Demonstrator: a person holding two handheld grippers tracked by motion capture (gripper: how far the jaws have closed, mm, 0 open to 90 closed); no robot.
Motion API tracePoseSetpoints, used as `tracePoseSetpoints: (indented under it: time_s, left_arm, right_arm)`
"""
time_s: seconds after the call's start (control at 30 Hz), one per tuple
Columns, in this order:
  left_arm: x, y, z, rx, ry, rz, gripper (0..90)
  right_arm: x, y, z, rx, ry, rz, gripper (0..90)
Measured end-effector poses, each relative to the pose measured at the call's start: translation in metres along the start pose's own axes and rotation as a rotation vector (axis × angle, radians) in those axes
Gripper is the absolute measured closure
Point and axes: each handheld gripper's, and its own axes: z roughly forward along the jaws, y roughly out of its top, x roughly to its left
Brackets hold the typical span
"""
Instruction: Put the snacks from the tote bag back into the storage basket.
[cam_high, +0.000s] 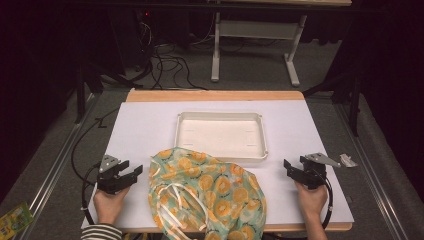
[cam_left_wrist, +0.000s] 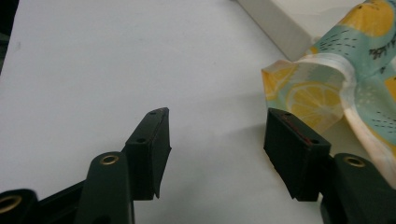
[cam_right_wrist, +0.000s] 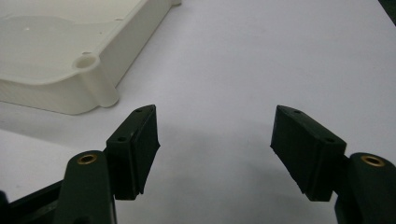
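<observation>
The bag (cam_high: 207, 195), a soft thing printed with orange and lemon slices, lies crumpled at the near middle of the table (cam_high: 140, 130), its far edge lapping against the near rim of the white tray (cam_high: 222, 134) and its near end drooping over the table's front edge. Being limp and slippery-looking, it could well slide off that front edge if tugged from one side alone, or bunch so that a pinch catches only one layer. The left gripper (cam_high: 120, 176) sits just beside the bag's left edge, jaws spread apart with nothing between them; the left gripper view shows a lemon-printed fold near its right jaw. The right gripper (cam_high: 298, 172) stands well apart to the right, jaws likewise spread and empty.
</observation>
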Motion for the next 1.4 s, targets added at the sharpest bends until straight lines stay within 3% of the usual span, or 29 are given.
tracePoseSetpoints:
  time_s: [0.3,0.43,0.63,0.83,1.0,1.2,1.4]
  left_arm:
    - [-0.008,-0.001,-0.005,0.002,-0.028,-0.002,43.9]
    - [-0.015,0.0,-0.014,-0.013,-0.068,-0.001,43.9]
    - [-0.028,-0.003,-0.023,-0.009,-0.11,0.036,45.4]
    - [-0.034,-0.006,-0.026,-0.01,-0.145,0.037,44.9]
    - [-0.044,-0.008,-0.033,-0.019,-0.182,0.072,41.5]
    - [-0.054,-0.008,-0.03,0.0,-0.189,0.107,40.4]
    - [-0.062,-0.008,-0.025,0.023,-0.186,0.145,49.5]
  right_arm:
    - [0.001,0.0,0.0,-0.001,0.003,-0.016,32.0]
    - [0.002,0.0,0.0,0.002,0.003,-0.021,31.8]
    - [0.004,0.0,0.001,0.007,-0.002,-0.037,30.7]
    - [0.003,0.0,0.001,0.007,-0.002,-0.035,30.5]
    - [0.005,0.0,0.002,0.014,-0.001,-0.049,30.6]
    - [0.007,0.001,0.002,0.027,-0.011,-0.066,30.6]
    - [0.006,0.0,0.002,0.017,-0.009,-0.053,30.6]
